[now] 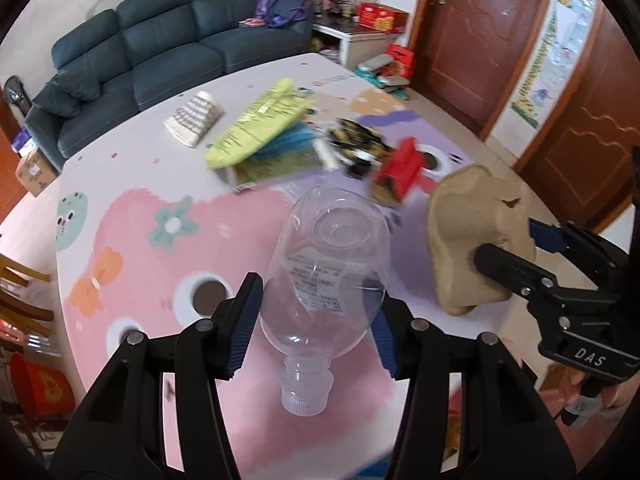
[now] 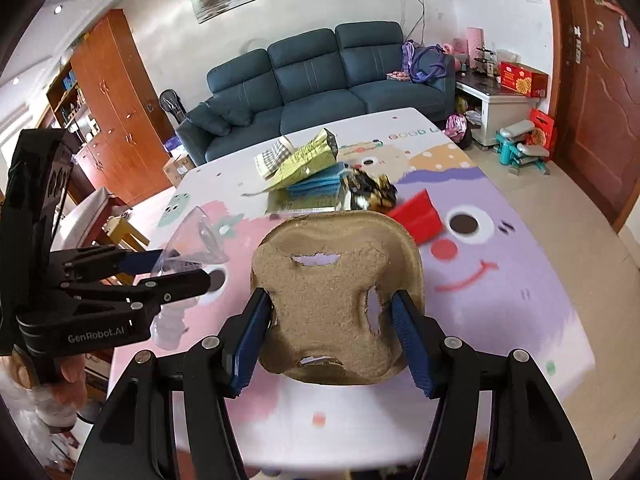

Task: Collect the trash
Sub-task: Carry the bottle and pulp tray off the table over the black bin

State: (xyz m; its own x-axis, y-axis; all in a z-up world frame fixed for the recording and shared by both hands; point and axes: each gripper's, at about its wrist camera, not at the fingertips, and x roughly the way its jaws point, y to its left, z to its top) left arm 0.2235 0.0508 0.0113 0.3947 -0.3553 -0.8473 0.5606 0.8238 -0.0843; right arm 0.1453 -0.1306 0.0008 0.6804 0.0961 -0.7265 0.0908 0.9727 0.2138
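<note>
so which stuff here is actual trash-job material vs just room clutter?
Job:
- clear plastic bottle, held in left gripper
- pulp cup carrier, held in right gripper
- yellow-green bag, blue packet, dark wrapper, red carton, all on the mat

Lying about:
- sofa
- purple bag
- red box

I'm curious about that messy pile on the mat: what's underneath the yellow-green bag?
Under the yellow-green bag a blue sheet-like thing sticks out, itself lying on a flat greenish package. A grey checked item lies behind it. Whatever else the bag covers cannot be seen.
</note>
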